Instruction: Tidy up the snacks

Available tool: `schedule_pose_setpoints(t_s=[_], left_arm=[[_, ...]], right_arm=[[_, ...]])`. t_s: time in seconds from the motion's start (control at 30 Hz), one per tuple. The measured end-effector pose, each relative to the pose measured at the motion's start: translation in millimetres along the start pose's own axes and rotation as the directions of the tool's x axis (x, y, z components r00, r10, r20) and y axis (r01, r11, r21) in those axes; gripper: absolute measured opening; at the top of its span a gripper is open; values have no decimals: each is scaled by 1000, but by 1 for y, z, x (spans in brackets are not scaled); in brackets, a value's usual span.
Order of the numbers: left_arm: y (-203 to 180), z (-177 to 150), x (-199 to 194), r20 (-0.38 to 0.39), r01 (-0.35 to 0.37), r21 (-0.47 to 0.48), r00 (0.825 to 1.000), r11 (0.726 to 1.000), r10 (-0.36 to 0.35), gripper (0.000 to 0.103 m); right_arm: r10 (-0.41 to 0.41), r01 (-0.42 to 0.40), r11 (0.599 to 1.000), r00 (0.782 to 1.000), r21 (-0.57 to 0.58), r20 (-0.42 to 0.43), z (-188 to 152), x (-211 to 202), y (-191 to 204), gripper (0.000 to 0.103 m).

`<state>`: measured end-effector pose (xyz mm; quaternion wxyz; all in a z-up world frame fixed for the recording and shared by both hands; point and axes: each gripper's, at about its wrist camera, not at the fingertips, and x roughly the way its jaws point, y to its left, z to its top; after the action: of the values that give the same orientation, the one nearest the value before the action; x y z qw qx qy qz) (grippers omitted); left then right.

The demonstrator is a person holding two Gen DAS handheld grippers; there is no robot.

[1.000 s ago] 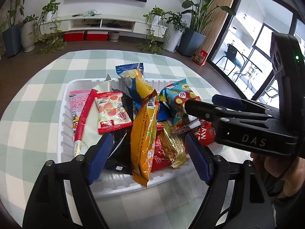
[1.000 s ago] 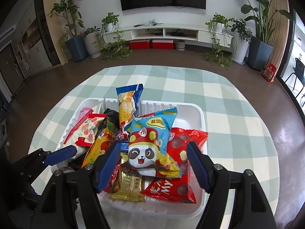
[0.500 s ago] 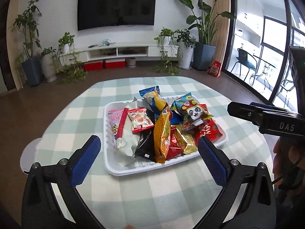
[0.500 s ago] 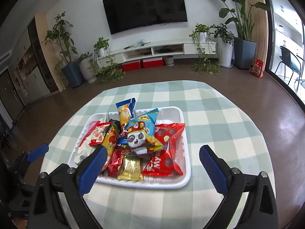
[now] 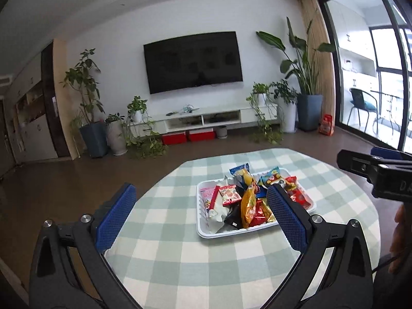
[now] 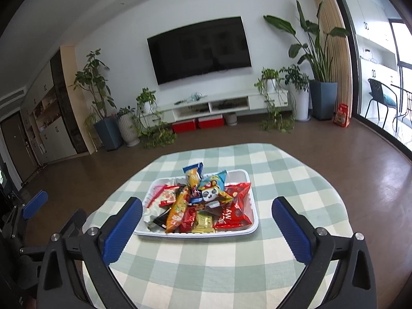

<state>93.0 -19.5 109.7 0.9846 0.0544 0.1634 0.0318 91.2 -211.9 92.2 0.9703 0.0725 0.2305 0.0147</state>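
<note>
Both claws, left point(image 5: 200, 216) and right point(image 6: 207, 228), stand wide open and hold nothing; the right one is opening. Snacks point(image 6: 203, 203) fill the tray point(image 6: 253, 228) on the counter point(image 6: 231, 270).

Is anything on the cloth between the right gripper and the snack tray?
Nothing visible. Only bare checked tablecloth lies between the right gripper, whose jaws are opening with nothing between them, and the white tray of snacks. The left gripper is off to the side.
</note>
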Motion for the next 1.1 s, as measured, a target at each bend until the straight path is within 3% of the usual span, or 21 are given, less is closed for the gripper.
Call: schedule_pose_setpoints(t_s=[0.1, 0.23, 0.43, 0.6, 0.73, 1.1], left_arm=[[4, 2, -14, 12, -59, -4, 998, 998, 59, 103], [13, -1, -29, -14, -68, -23, 998, 997, 68, 103], [11, -21, -38, -74, -19, 0, 997, 1000, 19, 103], [5, -48, -32, -182, 44, 2, 982, 999, -43, 103], [5, -71, -18, -268, 57, -8, 962, 998, -57, 103], [5, -92, 5, -345, 64, -47, 936, 997, -76, 103]], right_arm=[[-4, 5, 1000, 999, -17, 52, -1, -22, 8, 103], [-9, 13, 999, 994, -38, 109, -7, -46, 19, 103], [-52, 65, 994, 988, -89, 145, -21, -61, 35, 103], [-143, 144, 985, 990, -92, 17, -40, -42, 38, 103], [-154, 150, 987, 983, -52, -103, -56, -26, 31, 103], [-179, 166, 983, 962, -77, -207, -86, -4, 34, 103]])
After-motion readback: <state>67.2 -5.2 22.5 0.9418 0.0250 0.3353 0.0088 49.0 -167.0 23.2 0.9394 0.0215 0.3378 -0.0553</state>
